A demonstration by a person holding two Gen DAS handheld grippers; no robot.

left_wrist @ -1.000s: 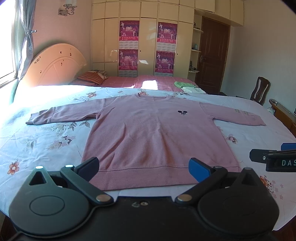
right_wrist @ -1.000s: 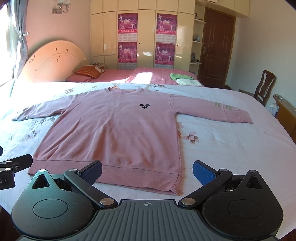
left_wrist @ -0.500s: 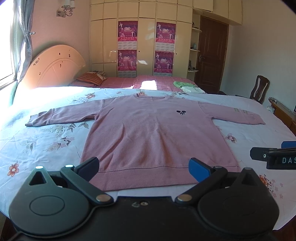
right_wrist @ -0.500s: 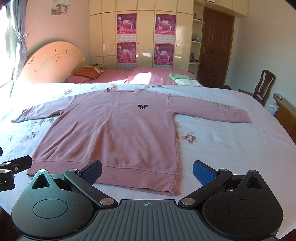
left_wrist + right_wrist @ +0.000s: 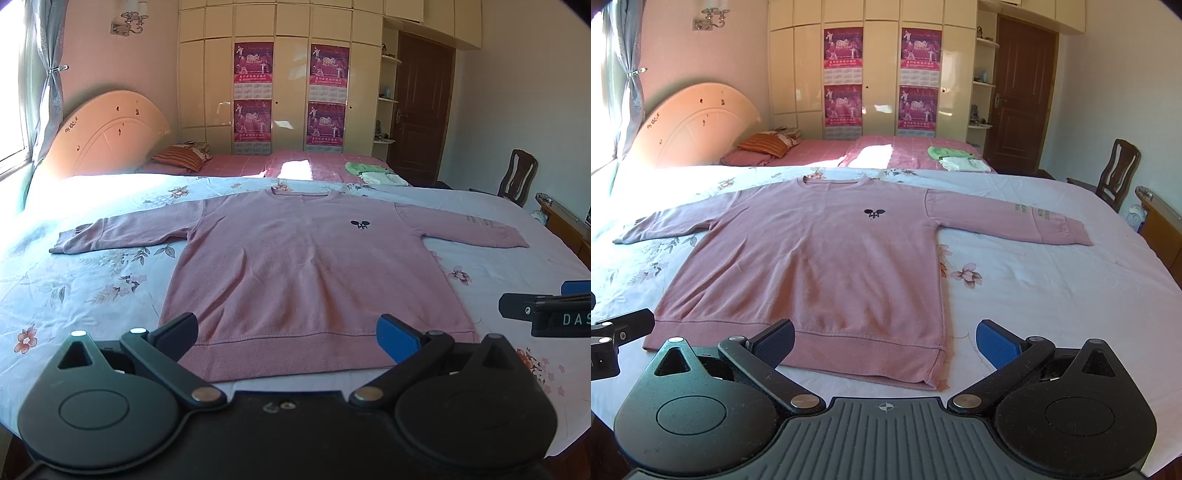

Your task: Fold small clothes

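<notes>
A pink long-sleeved sweatshirt lies flat and face up on the flowered bedspread, both sleeves spread out to the sides and a small dark logo on its chest. My left gripper hovers open just before the hem, nothing between its blue pads. My right gripper is open too, near the hem's right corner, holding nothing. Each gripper shows at the edge of the other's view: the right gripper and the left gripper.
The flowered bedspread spreads wide around the sweatshirt. Behind it is a second bed with a striped pillow and folded green and white clothes. A wooden chair and a cabinet edge stand at the right.
Both grippers have tilted up slightly and the sweatshirt sits a little lower in view. The sweatshirt has not moved and both grippers stay open.
</notes>
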